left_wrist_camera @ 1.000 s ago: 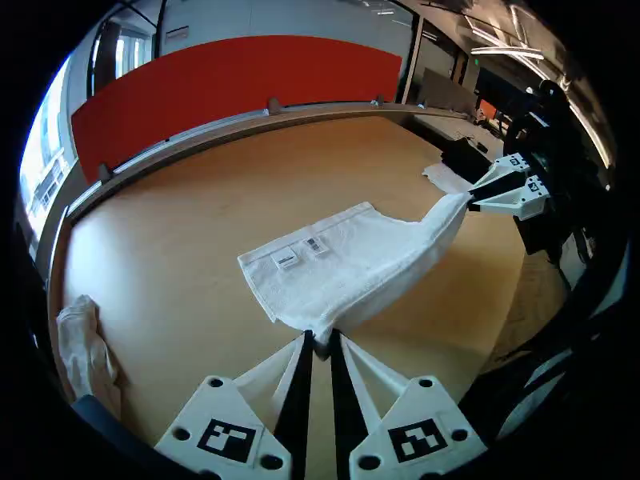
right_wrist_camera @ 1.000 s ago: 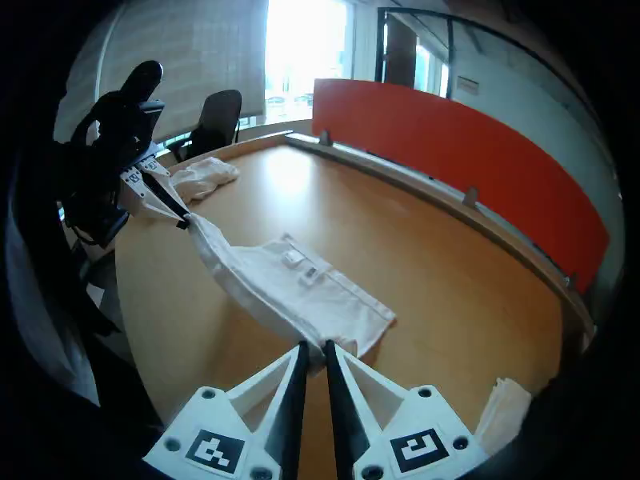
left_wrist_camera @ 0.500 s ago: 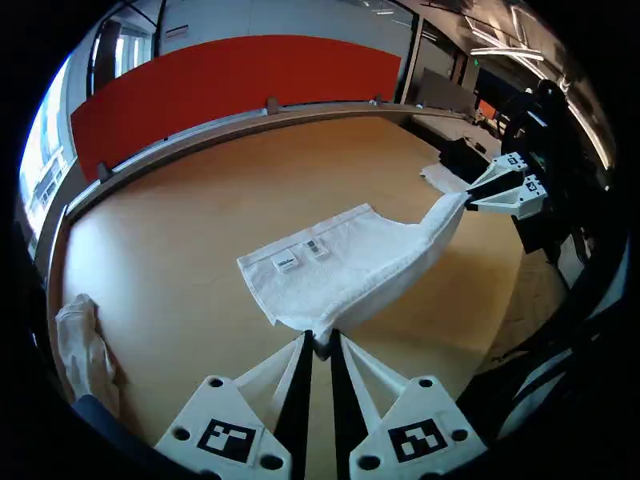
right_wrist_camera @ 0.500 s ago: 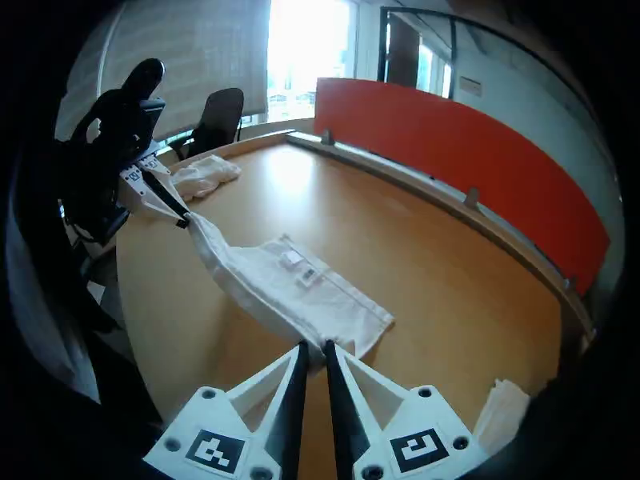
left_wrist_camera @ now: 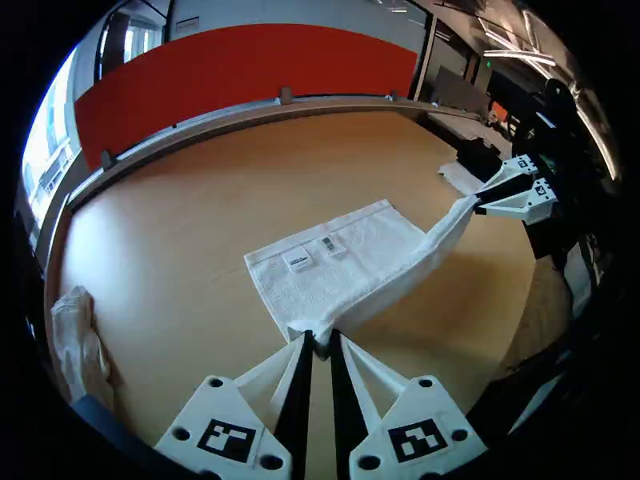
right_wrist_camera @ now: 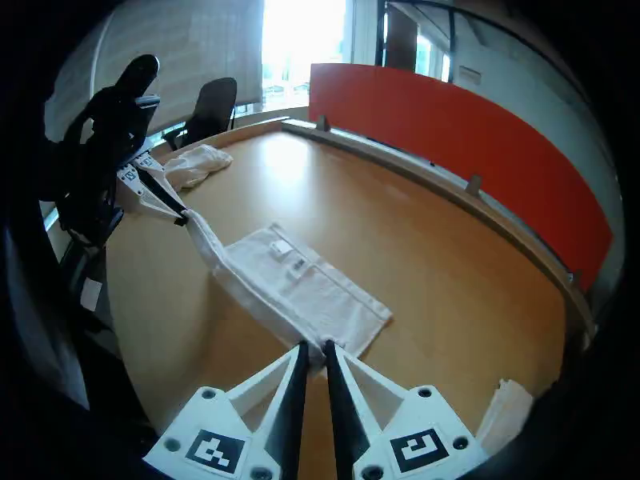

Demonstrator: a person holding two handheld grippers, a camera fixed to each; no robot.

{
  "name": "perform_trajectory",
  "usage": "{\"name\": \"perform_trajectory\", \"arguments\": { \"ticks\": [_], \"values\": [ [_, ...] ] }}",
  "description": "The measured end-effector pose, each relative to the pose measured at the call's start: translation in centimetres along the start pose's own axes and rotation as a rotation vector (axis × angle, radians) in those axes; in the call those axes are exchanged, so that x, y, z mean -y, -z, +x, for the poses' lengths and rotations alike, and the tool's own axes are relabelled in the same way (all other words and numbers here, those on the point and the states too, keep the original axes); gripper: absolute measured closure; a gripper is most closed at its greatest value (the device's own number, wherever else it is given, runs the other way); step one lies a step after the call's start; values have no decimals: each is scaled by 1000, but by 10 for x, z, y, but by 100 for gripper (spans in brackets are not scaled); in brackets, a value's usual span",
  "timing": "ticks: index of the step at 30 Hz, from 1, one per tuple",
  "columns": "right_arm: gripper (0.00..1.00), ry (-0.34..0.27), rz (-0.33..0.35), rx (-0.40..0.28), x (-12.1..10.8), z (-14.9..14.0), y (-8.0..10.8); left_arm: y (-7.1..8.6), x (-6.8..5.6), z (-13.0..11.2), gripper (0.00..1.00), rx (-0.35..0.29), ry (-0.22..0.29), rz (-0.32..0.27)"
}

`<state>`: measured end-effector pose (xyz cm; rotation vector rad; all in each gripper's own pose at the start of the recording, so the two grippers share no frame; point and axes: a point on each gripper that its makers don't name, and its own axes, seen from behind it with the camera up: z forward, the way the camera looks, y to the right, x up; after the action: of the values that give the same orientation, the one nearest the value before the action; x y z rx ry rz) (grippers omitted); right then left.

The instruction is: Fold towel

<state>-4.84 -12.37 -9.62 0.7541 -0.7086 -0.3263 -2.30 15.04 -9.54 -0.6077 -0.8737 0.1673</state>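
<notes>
A white towel (left_wrist_camera: 344, 260) with two small labels lies partly on the wooden table (left_wrist_camera: 176, 216); its near edge is lifted and stretched between both grippers. In the left gripper view my left gripper (left_wrist_camera: 320, 346) is shut on one near corner, and my right gripper (left_wrist_camera: 480, 204) holds the other corner at the right. In the right gripper view my right gripper (right_wrist_camera: 314, 356) is shut on its corner of the towel (right_wrist_camera: 296, 284), while the left gripper (right_wrist_camera: 182, 214) grips the far corner at the left. The lifted edge sags between them.
Another crumpled white cloth (left_wrist_camera: 76, 344) lies at the table's left edge, also seen as a white cloth (right_wrist_camera: 192, 164) far left in the right gripper view. A red divider panel (left_wrist_camera: 240, 72) runs along the table's far side. A black office chair (right_wrist_camera: 210, 112) stands beyond the table.
Both grippers have carried the lifted near edge forward over the towel. The towel looks flatter and the held edge lies closer to the labelled part.
</notes>
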Motion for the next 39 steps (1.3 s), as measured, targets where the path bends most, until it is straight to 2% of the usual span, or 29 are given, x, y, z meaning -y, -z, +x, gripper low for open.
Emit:
{"name": "perform_trajectory", "arguments": {
  "ticks": [5, 14, 22, 39],
  "values": [
    [84, 0, -1, 21, -7, -3, -12, -15, 9, 3, 85, 8, 1, 22],
    [84, 0, 2, 40, -20, -4, -30, -30, 20, 8, 85, 15, 14, 34],
    [84, 0, -2, 57, -29, -7, -42, -40, 25, 10, 85, 21, 10, 42],
    [84, -29, -23, 113, -50, -26, -70, -81, 40, 7, 85, 35, 16, 63]
  ]
}}
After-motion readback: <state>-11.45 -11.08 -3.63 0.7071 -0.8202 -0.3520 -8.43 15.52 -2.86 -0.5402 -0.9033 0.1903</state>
